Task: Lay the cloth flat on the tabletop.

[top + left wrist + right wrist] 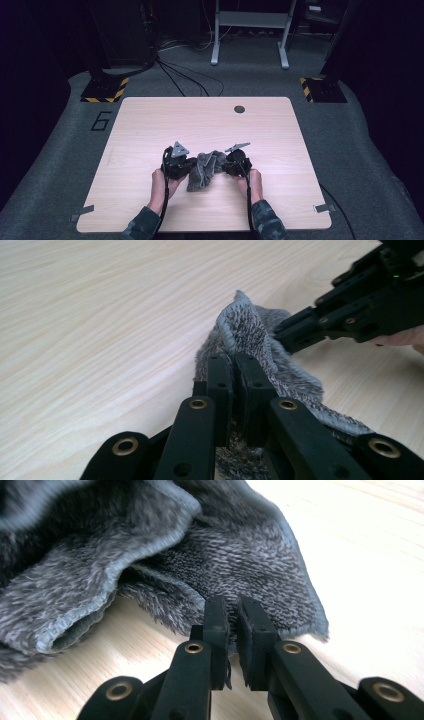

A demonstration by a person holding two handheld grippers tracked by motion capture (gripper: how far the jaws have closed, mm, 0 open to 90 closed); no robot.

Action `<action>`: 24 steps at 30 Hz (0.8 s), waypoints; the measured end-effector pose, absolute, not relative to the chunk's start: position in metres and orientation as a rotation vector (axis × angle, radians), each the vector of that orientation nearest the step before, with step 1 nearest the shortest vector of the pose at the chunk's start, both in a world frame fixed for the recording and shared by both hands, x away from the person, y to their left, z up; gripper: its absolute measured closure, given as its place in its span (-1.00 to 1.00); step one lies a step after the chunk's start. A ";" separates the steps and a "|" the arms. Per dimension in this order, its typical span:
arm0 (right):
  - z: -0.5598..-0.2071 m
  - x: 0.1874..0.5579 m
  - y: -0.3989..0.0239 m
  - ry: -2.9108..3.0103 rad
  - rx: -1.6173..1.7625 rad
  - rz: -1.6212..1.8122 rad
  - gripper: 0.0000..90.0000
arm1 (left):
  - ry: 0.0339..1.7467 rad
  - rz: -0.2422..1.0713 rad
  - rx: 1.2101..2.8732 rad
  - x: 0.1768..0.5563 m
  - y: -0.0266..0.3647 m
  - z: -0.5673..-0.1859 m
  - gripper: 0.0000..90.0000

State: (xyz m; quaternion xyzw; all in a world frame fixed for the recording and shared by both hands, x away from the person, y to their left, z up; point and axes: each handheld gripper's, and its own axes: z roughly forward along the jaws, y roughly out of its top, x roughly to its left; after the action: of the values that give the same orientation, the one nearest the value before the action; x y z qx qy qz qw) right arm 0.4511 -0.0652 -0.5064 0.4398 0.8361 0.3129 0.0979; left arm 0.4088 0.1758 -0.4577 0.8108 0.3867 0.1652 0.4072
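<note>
Pale wooden table (150, 125) stands on grey carpet (45, 165).

The tabletop (150, 125) is evenly lit from above while the room behind stays dark, and in the right gripper view it glares white beyond the sharp fingers (217, 625).

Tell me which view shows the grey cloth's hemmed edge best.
The right gripper view: the grey cloth lies close, its hem and pile sharp. The left gripper view shows a pinched fold; the high view a small crumpled heap.
</note>
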 end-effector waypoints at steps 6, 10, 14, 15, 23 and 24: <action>-0.504 0.446 -0.077 2.486 1.304 0.883 0.85 | 1.001 0.438 2.026 0.408 0.190 -0.457 0.90; -0.502 0.443 -0.083 2.503 1.288 0.847 0.85 | 1.016 0.439 2.029 0.409 0.195 -0.458 0.90; -0.502 0.441 -0.087 2.508 1.285 0.829 0.85 | 1.022 0.435 2.035 0.410 0.197 -0.459 0.90; -0.501 0.440 -0.089 2.514 1.287 0.821 0.85 | 1.022 0.433 2.036 0.411 0.198 -0.459 0.90; -0.499 0.436 -0.097 2.515 1.321 0.779 0.85 | 1.089 0.397 2.065 0.417 0.208 -0.473 0.72; -0.499 0.436 -0.099 2.521 1.313 0.781 0.85 | 1.099 0.399 2.066 0.418 0.211 -0.475 0.70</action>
State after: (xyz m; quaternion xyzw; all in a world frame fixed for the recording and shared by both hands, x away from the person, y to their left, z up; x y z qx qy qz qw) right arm 0.4364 -0.0987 -0.4988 0.4434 0.8512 0.2637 0.0967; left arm 0.4177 0.2106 -0.4749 0.8070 0.4293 0.1559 0.3744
